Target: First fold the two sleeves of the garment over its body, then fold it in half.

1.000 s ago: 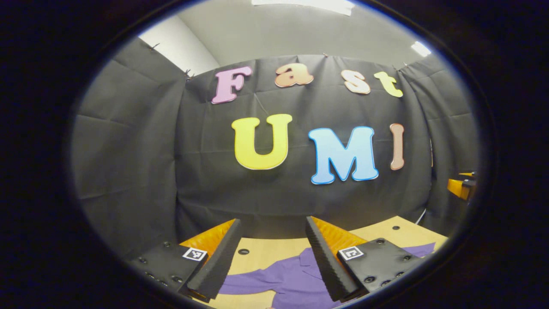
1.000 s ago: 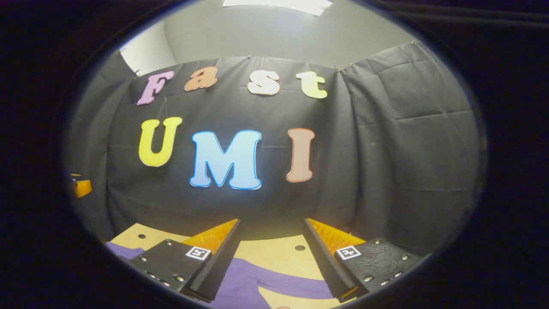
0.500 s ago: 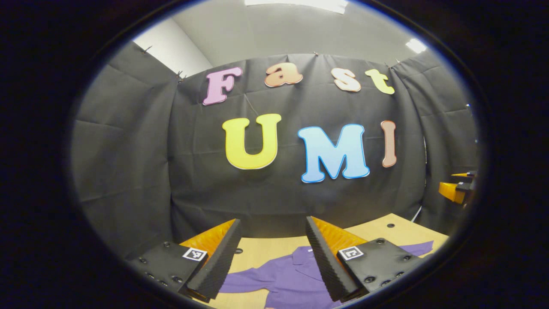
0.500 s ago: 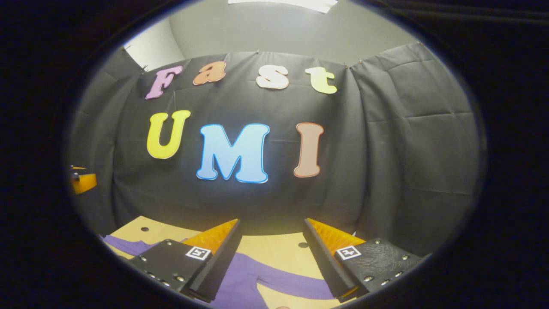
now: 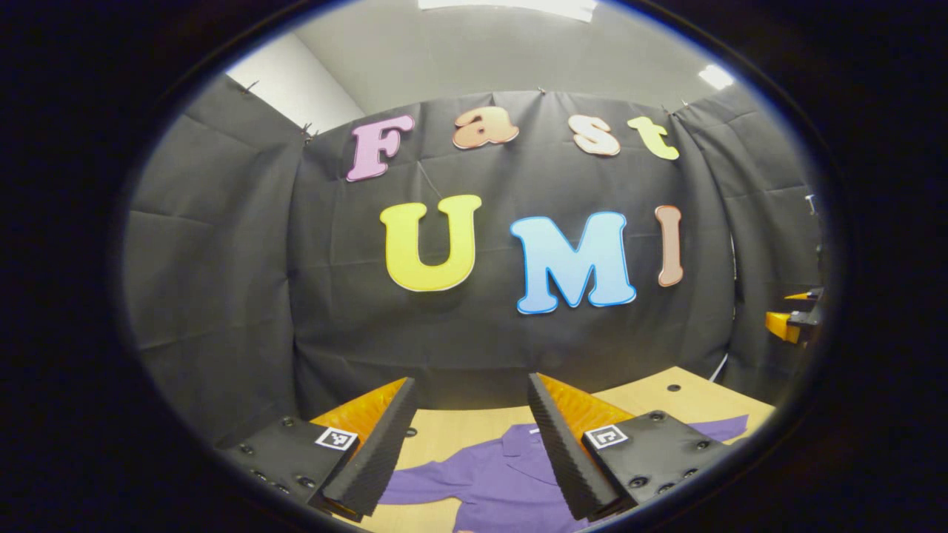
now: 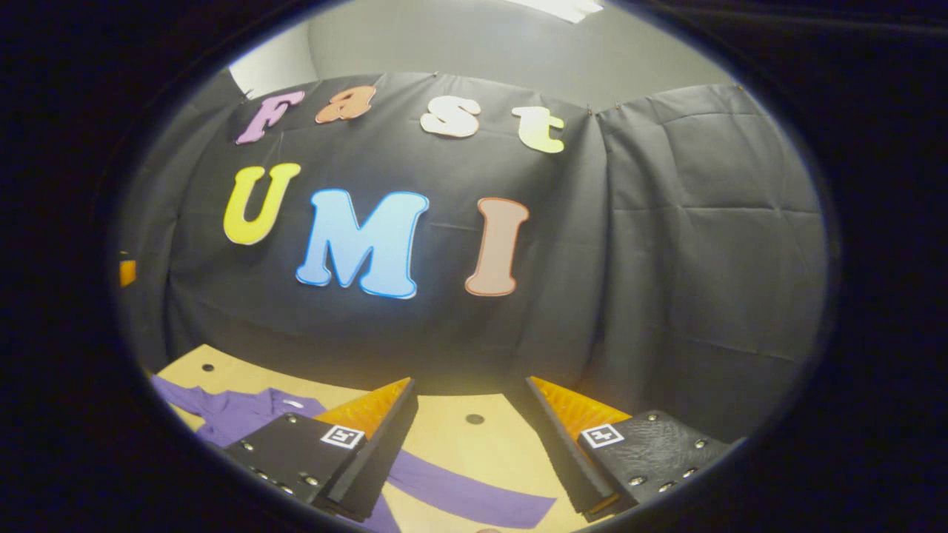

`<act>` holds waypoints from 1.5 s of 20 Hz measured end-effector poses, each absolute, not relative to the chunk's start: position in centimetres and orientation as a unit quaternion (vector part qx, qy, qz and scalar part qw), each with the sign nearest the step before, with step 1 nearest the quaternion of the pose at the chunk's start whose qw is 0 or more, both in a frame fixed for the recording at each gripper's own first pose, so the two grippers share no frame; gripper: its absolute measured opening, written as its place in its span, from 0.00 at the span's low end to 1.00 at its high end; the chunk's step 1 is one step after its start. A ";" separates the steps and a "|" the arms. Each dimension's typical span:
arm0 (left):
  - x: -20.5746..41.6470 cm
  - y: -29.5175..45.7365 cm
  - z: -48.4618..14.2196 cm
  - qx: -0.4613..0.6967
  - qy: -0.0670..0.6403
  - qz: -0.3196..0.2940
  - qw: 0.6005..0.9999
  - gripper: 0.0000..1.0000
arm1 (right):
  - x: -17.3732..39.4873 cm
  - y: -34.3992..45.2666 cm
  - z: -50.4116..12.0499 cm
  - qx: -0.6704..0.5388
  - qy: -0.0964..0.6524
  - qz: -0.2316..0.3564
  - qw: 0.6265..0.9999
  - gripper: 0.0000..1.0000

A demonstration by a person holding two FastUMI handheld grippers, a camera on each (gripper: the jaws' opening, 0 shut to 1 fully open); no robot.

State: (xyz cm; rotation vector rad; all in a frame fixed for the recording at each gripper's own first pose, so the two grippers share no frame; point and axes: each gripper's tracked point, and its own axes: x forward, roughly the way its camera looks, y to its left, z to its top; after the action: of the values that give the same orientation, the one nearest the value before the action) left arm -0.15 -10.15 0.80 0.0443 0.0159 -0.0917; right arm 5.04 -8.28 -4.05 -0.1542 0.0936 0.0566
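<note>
Left gripper view: my left gripper [image 5: 466, 444] hangs above the tabletop [image 5: 459, 429] with its jaws wide apart and nothing between them.
Shirt: the purple shirt [image 5: 489, 477] lies flat on the tabletop below and between my fingers, collar toward the far side.
Sleeves there: one sleeve [image 5: 418, 488] runs out to the left, the other sleeve tip [image 5: 722, 428] shows past my right finger; both look spread out, not folded.
Other gripper: a bit of my right gripper [image 5: 792, 322] shows at the far right edge, off the cloth.
Right gripper view: my right gripper [image 6: 470, 444] is also wide open and empty, above the tabletop [image 6: 474, 444].
Shirt here: the shirt body [image 6: 237, 411] sits to the left; a long sleeve [image 6: 474, 500] stretches across the near tabletop under my fingers.
Progress: I judge nothing is folded yet; both sleeve folds and the half fold remain.
Next: probably lower onto a sleeve end and pinch it.
</note>
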 end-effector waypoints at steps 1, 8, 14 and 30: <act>0.1 -10.3 0.7 0.022 0.009 -0.046 0.999 0.93 | 5.4 -9.3 -4.5 -0.081 0.051 0.022 0.995 0.91; 1.0 -11.4 0.0 0.026 0.017 -0.047 0.998 0.93 | 7.1 -15.4 -11.6 -0.116 0.120 -0.010 0.986 0.91; 1.3 -12.7 -1.4 0.028 0.030 -0.053 0.998 0.93 | 7.7 -18.3 -20.9 -0.099 0.214 -0.017 0.972 0.91; 1.2 -12.1 -4.3 0.045 0.069 -0.032 0.996 0.93 | 4.9 -19.1 -39.8 -0.030 0.439 -0.022 0.898 0.91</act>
State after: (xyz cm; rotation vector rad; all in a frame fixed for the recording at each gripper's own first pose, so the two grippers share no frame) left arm 1.20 -12.09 -4.29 0.0896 0.1372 -0.0638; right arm 4.90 -19.11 -39.76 -0.0617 0.9101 -0.0449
